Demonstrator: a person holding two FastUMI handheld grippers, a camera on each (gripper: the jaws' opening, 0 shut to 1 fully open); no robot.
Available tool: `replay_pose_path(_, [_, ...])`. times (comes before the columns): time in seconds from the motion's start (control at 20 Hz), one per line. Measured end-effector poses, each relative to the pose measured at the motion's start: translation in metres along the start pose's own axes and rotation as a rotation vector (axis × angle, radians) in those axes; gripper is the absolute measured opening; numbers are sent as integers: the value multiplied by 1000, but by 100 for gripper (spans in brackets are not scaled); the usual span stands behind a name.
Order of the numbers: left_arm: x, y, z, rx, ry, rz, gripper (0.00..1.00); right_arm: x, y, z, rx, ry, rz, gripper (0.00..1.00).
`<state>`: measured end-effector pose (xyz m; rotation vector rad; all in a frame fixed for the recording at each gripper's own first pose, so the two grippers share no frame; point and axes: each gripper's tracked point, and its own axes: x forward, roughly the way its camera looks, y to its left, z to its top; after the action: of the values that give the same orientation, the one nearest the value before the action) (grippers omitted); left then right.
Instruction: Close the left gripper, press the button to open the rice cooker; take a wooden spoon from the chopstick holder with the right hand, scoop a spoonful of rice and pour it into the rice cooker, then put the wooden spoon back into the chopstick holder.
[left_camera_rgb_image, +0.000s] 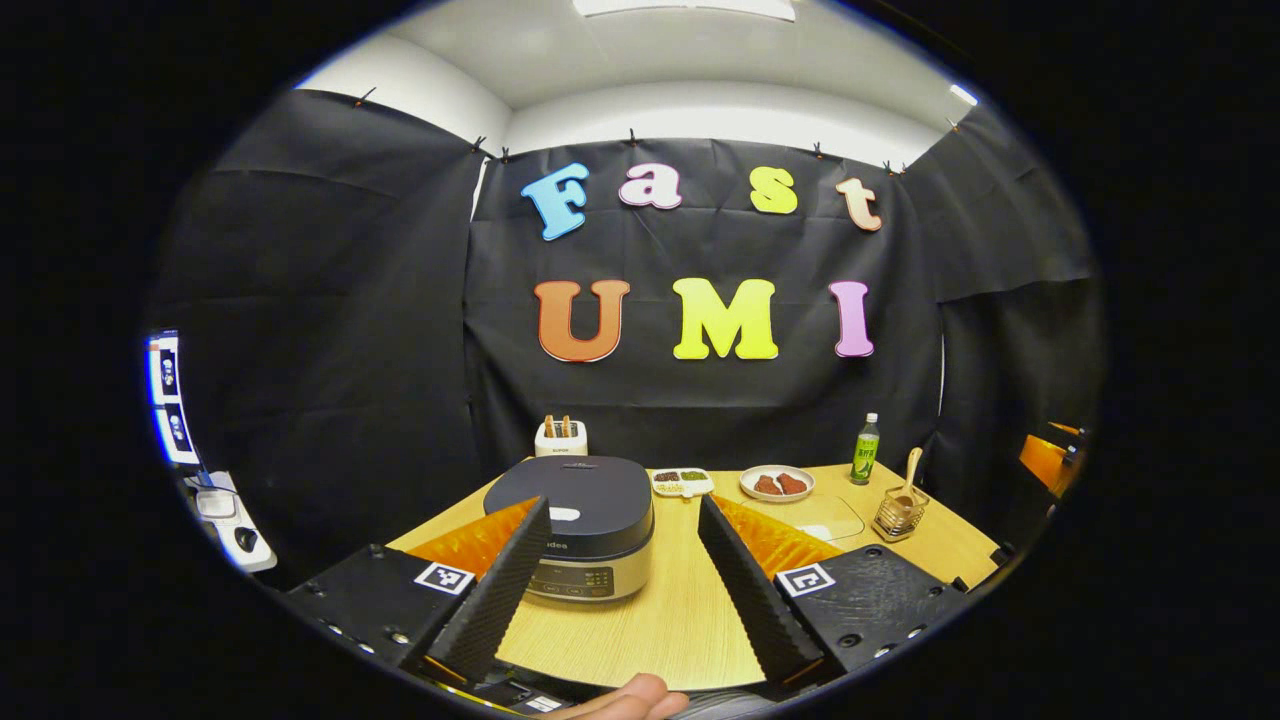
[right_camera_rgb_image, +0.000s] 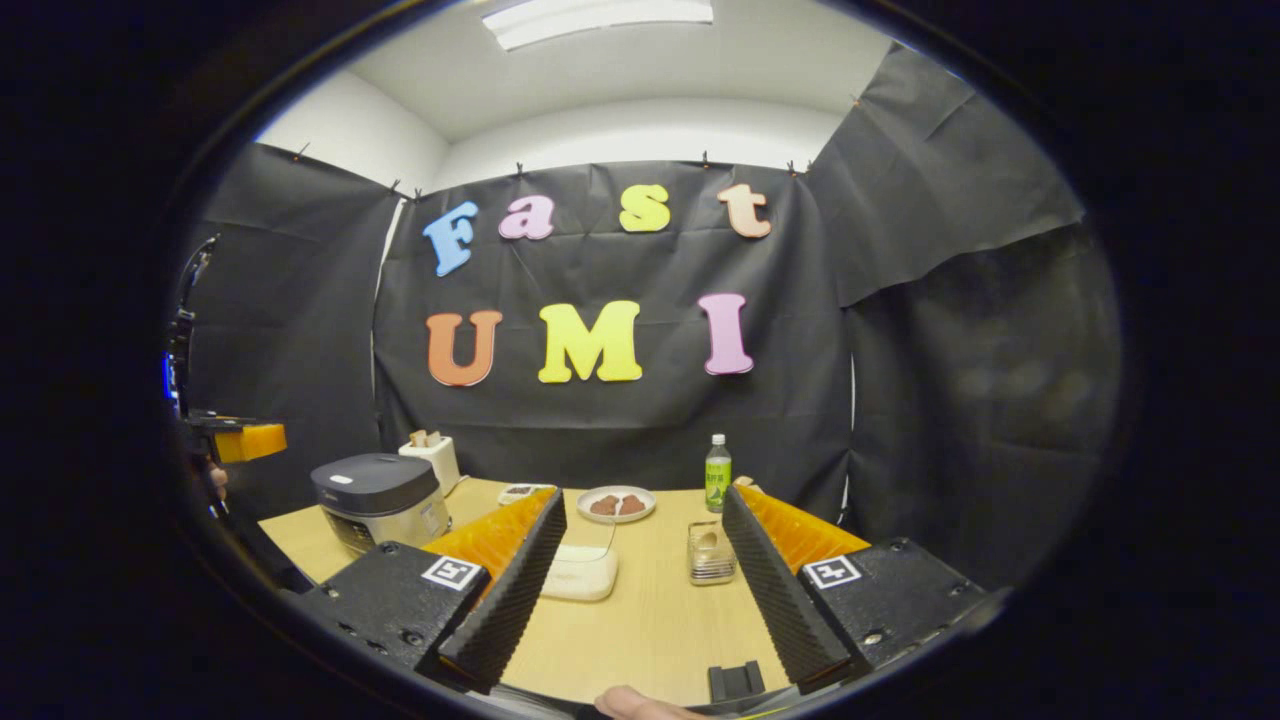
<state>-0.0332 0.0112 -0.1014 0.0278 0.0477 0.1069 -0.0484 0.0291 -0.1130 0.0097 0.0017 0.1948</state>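
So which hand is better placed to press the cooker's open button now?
Left. The left tongs face the rice cooker, lid shut, right ahead, though still open. From the right tongs the cooker sits far off to the side.

Desk (left_camera_rgb_image: 690, 610) pale matt wood-grain laminate; rice cooker (left_camera_rgb_image: 578, 520) matt dark lid over brushed metallic-looking body; wooden spoon (left_camera_rgb_image: 911, 470) in clear glossy chopstick holder (left_camera_rgb_image: 898, 515); green bottle (left_camera_rgb_image: 865, 452) glossy plastic; booth wall matt black cloth.
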Motion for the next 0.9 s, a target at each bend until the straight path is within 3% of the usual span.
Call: replay_pose_path(0.9, [-42, -36, 1, 28, -58, -24, 96, -26, -1, 22, -38, 4, -29, 100])
